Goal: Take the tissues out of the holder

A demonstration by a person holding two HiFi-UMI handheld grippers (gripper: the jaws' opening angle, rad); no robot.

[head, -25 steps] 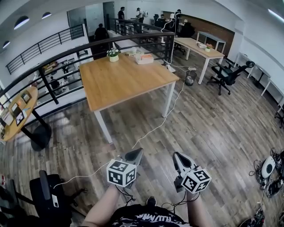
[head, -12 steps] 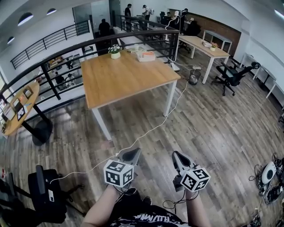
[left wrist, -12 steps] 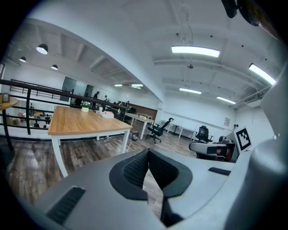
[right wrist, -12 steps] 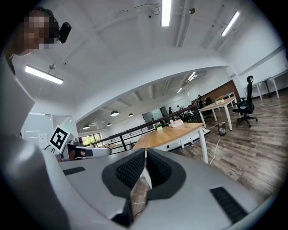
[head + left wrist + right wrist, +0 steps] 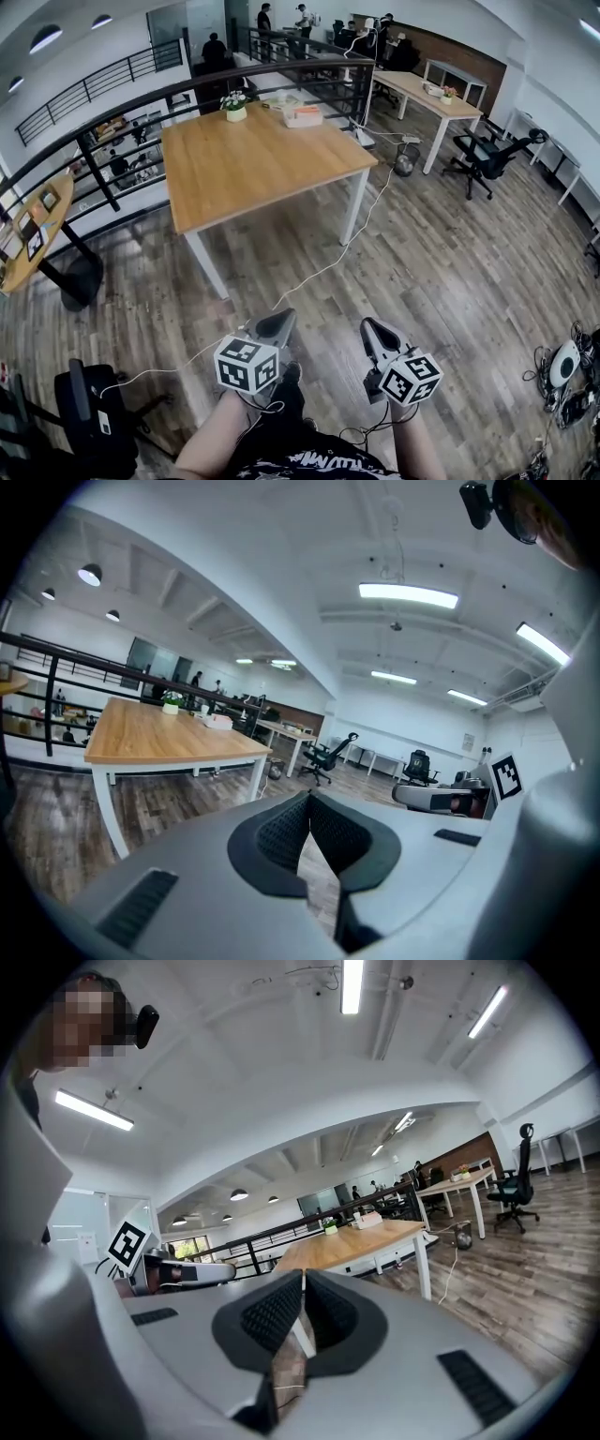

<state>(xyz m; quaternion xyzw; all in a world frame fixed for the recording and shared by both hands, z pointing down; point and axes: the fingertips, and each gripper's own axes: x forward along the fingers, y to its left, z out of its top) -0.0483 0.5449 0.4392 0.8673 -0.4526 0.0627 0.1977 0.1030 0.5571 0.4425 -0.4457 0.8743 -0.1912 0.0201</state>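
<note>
Holder: one, 12 o'clock on surface. Left tongs, right tongs: two, clenched, empty. Chair, 7 o'clock: head view only.

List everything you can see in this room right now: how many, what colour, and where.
wooden table: one, light brown top, white legs, centre
tissue holder: one, pale, table's far end
potted plant: one, green in white pot, table's far end
railing: one, black, behind the table
second table: one, light brown, far right
office chair: one, black, right
floor: one, grey-brown planks
left gripper: one, black fingers shut, empty, bottom centre
right gripper: one, black fingers shut, empty, bottom centre
</note>
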